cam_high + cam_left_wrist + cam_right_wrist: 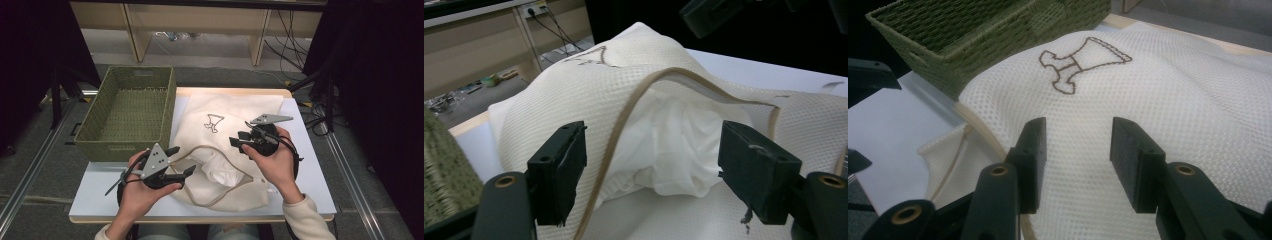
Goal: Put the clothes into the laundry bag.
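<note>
A white mesh bag (235,115) lies on the white table (100,190), with a brown stitched emblem (1078,65) on its top. Its tan-trimmed mouth faces the person, and white cloth (674,145) bulges out of it. My left gripper (185,160) is held at the left of the mouth. In the left gripper view its jaws stand open on either side of the cloth and trim, without touching. My right gripper (241,133) hovers over the bag's right half. It is open too (1078,160), with mesh below the jaws and nothing between them.
A green woven basket (117,150) stands empty at the table's back left, right beside the bag. Bare white tabletop lies at the front left and along the right edge. Beyond the table are wooden furniture legs and cables on the floor.
</note>
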### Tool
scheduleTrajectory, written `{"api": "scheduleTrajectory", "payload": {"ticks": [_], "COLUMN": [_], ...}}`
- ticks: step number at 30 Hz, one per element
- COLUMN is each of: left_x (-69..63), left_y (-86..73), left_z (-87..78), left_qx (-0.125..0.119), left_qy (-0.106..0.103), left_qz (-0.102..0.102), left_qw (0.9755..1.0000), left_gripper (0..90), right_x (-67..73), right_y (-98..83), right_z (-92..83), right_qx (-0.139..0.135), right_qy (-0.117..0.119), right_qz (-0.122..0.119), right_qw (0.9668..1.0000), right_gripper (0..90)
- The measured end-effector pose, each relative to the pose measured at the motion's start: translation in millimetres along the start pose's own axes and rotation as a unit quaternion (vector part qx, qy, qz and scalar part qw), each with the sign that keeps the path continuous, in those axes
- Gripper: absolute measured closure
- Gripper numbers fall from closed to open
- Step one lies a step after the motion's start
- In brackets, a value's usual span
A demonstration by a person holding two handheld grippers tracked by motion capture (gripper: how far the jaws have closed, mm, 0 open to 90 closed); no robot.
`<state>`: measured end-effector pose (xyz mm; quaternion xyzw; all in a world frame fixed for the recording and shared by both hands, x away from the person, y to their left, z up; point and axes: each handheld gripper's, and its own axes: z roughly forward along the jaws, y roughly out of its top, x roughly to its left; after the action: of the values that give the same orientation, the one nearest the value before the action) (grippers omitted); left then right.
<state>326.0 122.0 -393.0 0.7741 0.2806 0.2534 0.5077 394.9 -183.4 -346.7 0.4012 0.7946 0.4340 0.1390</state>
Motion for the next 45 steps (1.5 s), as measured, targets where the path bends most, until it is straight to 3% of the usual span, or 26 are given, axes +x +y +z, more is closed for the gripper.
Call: {"api": "scheduleTrajectory", "payload": {"ticks": [3, 5, 6, 11, 13, 15, 16, 17, 20, 21, 23, 24, 25, 27, 29, 30, 32, 38, 43, 45], "left_x": [8.1, 13.4, 19.5, 40.6, 47.5, 54.8, 57.5, 60.7, 70.2, 73.6, 80.6, 83.6, 85.9, 90.9, 95.1, 97.7, 101.6, 112.5, 117.9, 119.8], "left_y": [-2.4, -4.5, -5.6, -12.6, -15.5, -18.3, -19.4, -20.9, -24.7, -25.9, -28.6, -29.9, -30.9, -33.2, -35.1, -36.2, -38.0, -44.9, -49.5, -50.9], "left_z": [-3.6, -6.5, -8.4, -18.8, -22.7, -26.7, -28.5, -30.9, -39.0, -41.9, -48.1, -50.8, -52.8, -58.3, -63.4, -66.4, -70.6, -79.3, -83.2, -84.5], "left_qx": [-0.001, -0.015, -0.022, -0.025, -0.026, -0.028, -0.027, -0.027, -0.032, -0.033, -0.038, -0.039, -0.04, -0.043, -0.046, -0.048, -0.051, -0.05, -0.05, -0.05], "left_qy": [0.011, 0.019, 0.028, 0.062, 0.073, 0.086, 0.091, 0.097, 0.114, 0.121, 0.135, 0.14, 0.144, 0.153, 0.161, 0.166, 0.174, 0.192, 0.199, 0.201], "left_qz": [-0.007, -0.025, -0.019, -0.03, -0.041, -0.045, -0.045, -0.05, -0.06, -0.064, -0.074, -0.078, -0.08, -0.087, -0.095, -0.099, -0.103, -0.115, -0.127, -0.128], "left_qw": [0.9999, 0.9994, 0.9992, 0.9973, 0.9962, 0.9949, 0.9945, 0.9937, 0.9911, 0.9901, 0.9874, 0.9862, 0.9855, 0.9835, 0.9813, 0.98, 0.9779, 0.9732, 0.9705, 0.9699], "left_gripper": [27.3, 27.5, 27.5, 28.2, 28.4, 28.5, 28.6, 28.7, 28.8, 28.8, 28.9, 29.0, 29.1, 29.2, 29.2, 29.2, 29.2, 29.3, 29.1, 29.1], "right_x": [-1.1, -4.7, -4.3, -12.9, -14.8, -19.7, -21.2, -24.8, -30.2, -34.6, -40.4, -41.3, -45.4, -46.9, -51.0, -52.0, -52.6, -58.8, -59.9, -62.5], "right_y": [-1.2, -2.0, -2.6, -4.0, -5.5, -7.7, -9.1, -9.0, -9.7, -9.7, -10.8, -11.2, -11.7, -12.4, -12.7, -12.7, -12.9, -14.8, -15.2, -15.3], "right_z": [-0.9, -1.0, -1.1, -4.2, -5.4, -6.8, -6.5, -8.1, -11.7, -13.5, -15.5, -16.4, -16.5, -17.8, -18.5, -19.2, -20.2, -18.8, -19.4, -20.4], "right_qx": [0.006, 0.002, 0.004, 0.0, 0.004, 0.001, 0.0, -0.001, -0.006, -0.006, -0.011, -0.007, -0.013, -0.013, -0.014, -0.014, -0.006, -0.011, -0.011, -0.011], "right_qy": [-0.004, -0.012, -0.009, -0.018, -0.02, -0.031, -0.028, -0.034, -0.036, -0.048, -0.054, -0.053, -0.055, -0.061, -0.057, -0.068, -0.064, -0.071, -0.068, -0.069], "right_qz": [0.014, 0.005, 0.017, 0.009, 0.026, 0.021, 0.036, 0.026, 0.048, 0.037, 0.045, 0.059, 0.05, 0.068, 0.062, 0.058, 0.07, 0.067, 0.082, 0.073], "right_qw": [0.9999, 0.9999, 0.9998, 0.9998, 0.9995, 0.9993, 0.999, 0.9991, 0.9982, 0.9981, 0.9974, 0.9968, 0.9971, 0.9957, 0.9964, 0.9959, 0.9954, 0.9951, 0.9942, 0.9949], "right_gripper": [58.8, 58.8, 58.8, 58.4, 58.4, 58.4, 58.4, 58.4, 58.3, 58.2, 58.3, 58.3, 58.3, 58.3, 58.3, 58.2, 58.1, 57.8, 57.5, 57.3]}}
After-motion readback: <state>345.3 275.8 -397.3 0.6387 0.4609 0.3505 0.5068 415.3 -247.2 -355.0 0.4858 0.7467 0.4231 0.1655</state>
